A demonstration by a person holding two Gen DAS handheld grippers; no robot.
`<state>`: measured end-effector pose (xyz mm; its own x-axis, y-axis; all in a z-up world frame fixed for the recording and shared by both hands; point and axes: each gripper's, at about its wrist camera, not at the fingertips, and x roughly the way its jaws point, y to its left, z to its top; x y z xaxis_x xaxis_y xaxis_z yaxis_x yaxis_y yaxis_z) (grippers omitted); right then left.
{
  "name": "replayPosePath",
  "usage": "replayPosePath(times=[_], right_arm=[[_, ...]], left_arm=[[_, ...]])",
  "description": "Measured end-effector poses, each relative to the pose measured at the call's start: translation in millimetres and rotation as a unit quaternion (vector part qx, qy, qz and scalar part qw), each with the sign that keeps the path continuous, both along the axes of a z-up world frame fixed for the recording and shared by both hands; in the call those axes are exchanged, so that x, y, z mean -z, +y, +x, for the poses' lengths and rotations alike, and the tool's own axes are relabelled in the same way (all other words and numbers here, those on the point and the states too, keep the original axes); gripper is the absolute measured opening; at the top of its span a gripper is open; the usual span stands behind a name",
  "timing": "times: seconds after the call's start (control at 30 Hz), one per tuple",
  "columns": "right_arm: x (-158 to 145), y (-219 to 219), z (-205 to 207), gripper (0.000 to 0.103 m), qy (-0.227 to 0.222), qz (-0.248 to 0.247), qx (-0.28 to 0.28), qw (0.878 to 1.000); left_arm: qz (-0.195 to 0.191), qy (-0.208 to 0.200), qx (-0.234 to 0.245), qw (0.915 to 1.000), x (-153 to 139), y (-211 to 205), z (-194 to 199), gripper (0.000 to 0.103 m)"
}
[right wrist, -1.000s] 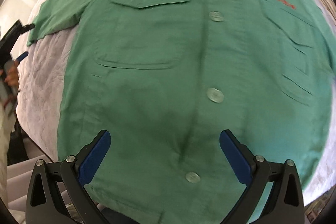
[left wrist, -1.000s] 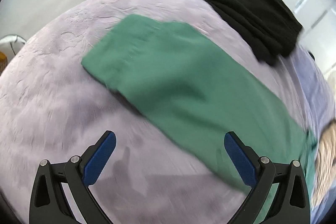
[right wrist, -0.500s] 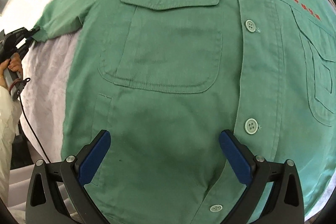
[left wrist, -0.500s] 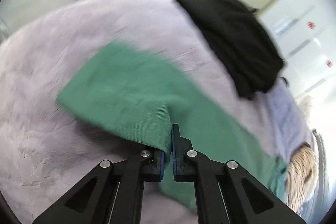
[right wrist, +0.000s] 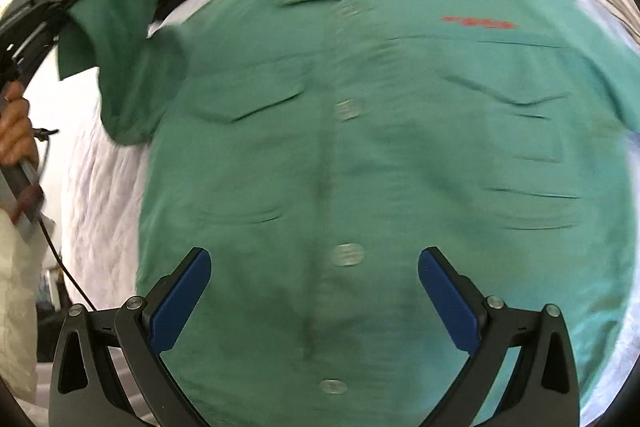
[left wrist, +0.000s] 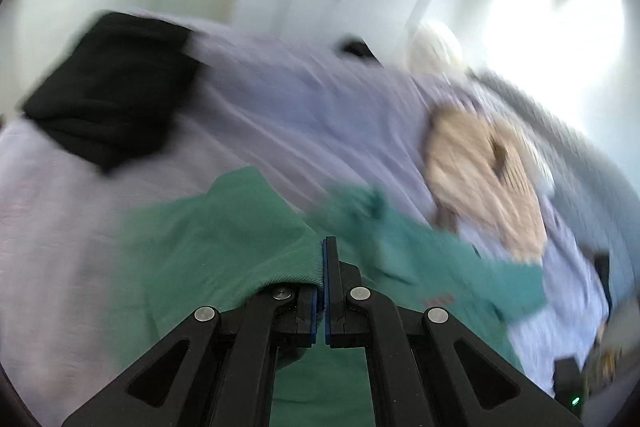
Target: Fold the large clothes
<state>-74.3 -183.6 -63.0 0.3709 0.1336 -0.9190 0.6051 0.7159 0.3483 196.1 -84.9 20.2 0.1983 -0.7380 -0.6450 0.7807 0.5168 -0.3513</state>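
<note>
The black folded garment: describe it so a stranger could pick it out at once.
Start at the lavender bedspread that covers the bed. Past the raised sleeve of the green button-up work shirt lies the black folded garment, a thick dark stack. It is the only black cloth there.

I count one green shirt (right wrist: pixel 360 155) with four buttons (right wrist: pixel 347 254) showing, two chest pockets (right wrist: pixel 256 95), one black garment (left wrist: pixel 108 87), one tan knit (left wrist: pixel 484 183), two grippers (right wrist: pixel 314 293).
</note>
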Motion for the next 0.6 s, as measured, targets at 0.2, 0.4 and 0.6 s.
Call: replayPosePath(times=[0.2, 0.4, 0.6], right_arm=[[22.1, -39.0, -32.6, 0.103, 0.017, -0.020, 0.073, 0.997], [25.2, -76.6, -73.4, 0.103, 0.033, -0.029, 0.107, 0.993], [5.3, -83.0, -42.2, 0.103, 0.016, -0.061, 0.083, 0.995]], left_arm=[[0.134, -0.046, 0.065, 0.9879, 75.3, -82.7, -90.6, 0.003], [0.186, -0.083, 0.080, 0.9757, 107.8, -76.9, -122.4, 0.093], [0.188, -0.150, 0.050, 0.9693, 79.0, -32.4, -122.9, 0.095]])
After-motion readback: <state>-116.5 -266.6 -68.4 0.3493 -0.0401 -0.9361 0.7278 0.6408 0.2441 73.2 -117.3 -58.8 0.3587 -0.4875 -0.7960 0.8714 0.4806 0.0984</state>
